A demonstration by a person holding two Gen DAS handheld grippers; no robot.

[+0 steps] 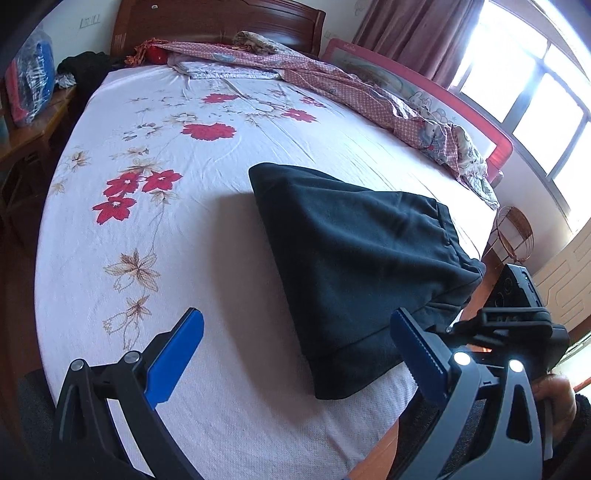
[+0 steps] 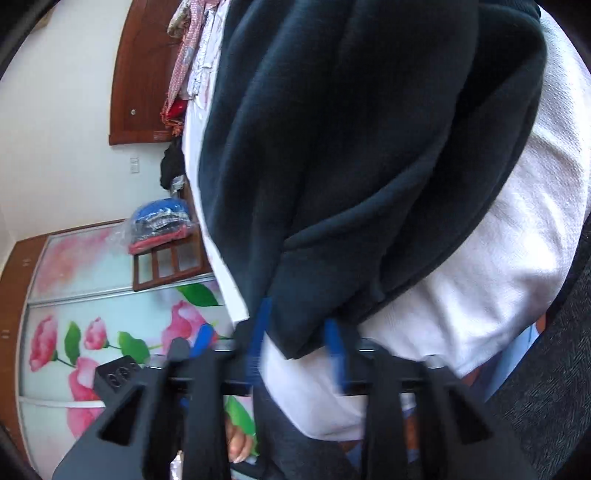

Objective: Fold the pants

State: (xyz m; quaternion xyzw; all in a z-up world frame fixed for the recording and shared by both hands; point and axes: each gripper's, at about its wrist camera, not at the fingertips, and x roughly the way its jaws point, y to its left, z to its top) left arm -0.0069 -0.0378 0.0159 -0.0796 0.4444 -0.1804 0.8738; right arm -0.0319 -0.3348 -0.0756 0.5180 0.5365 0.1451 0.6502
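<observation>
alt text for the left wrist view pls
Dark navy folded fleece pants lie on a white bedsheet printed with red flowers. The left gripper, jaws wide open and empty, hovers beside the pants' near edge. A pink patterned quilt is bunched along the bed's far side.

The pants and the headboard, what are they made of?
The pants look like soft, matte fleece or sweatshirt knit: dark, fuzzy, with thick rounded folds. The headboard looks like varnished reddish-brown wood, shiny, with carved grooves; it could be veneer.
</observation>
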